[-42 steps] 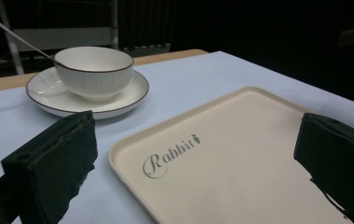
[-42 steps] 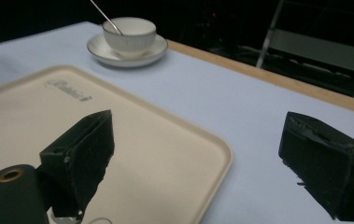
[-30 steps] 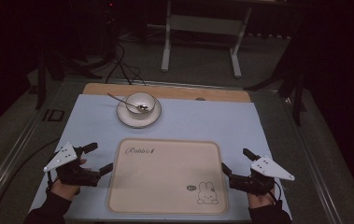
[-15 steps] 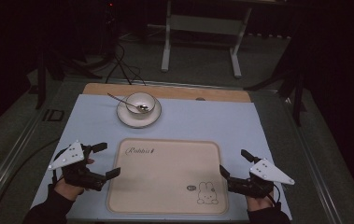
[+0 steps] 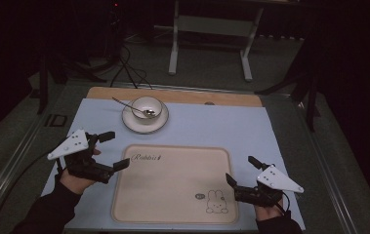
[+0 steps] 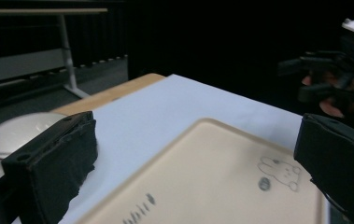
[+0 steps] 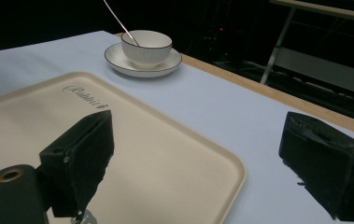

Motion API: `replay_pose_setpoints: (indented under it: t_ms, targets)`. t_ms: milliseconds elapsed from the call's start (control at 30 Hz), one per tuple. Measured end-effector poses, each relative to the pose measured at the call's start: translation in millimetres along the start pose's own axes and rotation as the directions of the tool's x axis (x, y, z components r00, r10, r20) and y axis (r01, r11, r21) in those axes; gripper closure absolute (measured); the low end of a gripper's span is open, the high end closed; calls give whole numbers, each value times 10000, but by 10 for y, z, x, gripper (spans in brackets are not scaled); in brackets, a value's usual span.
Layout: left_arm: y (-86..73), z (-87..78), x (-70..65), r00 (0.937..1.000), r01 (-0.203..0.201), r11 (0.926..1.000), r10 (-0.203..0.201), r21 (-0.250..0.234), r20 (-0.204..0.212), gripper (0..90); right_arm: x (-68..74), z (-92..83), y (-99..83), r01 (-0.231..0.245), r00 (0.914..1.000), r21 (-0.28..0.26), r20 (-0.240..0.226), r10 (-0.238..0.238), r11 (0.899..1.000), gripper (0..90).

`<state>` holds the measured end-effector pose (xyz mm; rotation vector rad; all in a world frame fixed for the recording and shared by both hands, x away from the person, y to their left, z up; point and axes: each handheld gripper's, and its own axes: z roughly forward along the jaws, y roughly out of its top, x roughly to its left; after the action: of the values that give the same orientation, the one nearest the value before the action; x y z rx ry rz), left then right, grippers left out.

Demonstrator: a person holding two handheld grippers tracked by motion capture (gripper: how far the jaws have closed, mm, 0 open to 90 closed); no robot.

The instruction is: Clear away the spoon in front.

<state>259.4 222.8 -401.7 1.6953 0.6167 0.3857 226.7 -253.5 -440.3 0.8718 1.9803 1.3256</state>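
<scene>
A beige tray [image 5: 173, 187] with a rabbit drawing lies on the light blue mat. My left gripper [image 5: 114, 150] is open at the tray's left edge, one jaw over its corner. In the left gripper view the open left gripper [image 6: 198, 135] spans the tray [image 6: 221, 172]. My right gripper [image 5: 241, 170] is open at the tray's right edge, near the rabbit. The right gripper view shows the right gripper [image 7: 198, 130] straddling the tray's rim [image 7: 230, 179], nothing between its jaws. A white bowl [image 5: 146, 108] on a saucer [image 5: 129, 122] holds a spoon [image 5: 126, 105] beyond the tray.
The bowl [image 7: 146, 44], saucer [image 7: 118, 58] and spoon [image 7: 116, 21] stand ahead of the right gripper. A wooden table edge [image 5: 221, 97] runs behind the mat [image 5: 212, 126]. A metal frame [image 5: 209, 29] stands on the floor beyond. The right gripper [image 6: 333, 79] appears across the tray.
My left gripper has moved forward and a little right, closer to the tray's left edge. The right gripper has shifted slightly left toward the tray. Both stay open.
</scene>
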Motion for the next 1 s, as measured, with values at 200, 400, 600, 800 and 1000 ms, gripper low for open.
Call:
replay_pose_setpoints:
  t_ms: [200, 400, 600, 800, 1000]
  targets:
    - [168, 31, 184, 9994, 186, 9996, -192, -189, -294, 0, 6, 4, 10, 21, 10000, -27, -44, -21, 10000, 101]
    - [299, 97, 420, 9937, 744, 9953, -792, -624, -790, 0, 7, 10, 14, 26, 10000, -57, -69, -26, 10000, 101]
    - [307, 234, 614, 9768, 1104, 9900, -1245, -882, -1743, 1, 0, 14, 10, -61, 9999, -19, -103, 61, 10000, 101]
    - [196, 380, 823, 9451, 1710, 9817, -1874, -837, -2678, 4, 2, 20, 8, -90, 9999, -12, -132, 90, 10000, 102]
    - [79, 495, 1036, 9166, 2484, 9655, -2603, -779, -3034, 36, 0, 23, 5, -136, 9997, 16, -200, 137, 9999, 102]
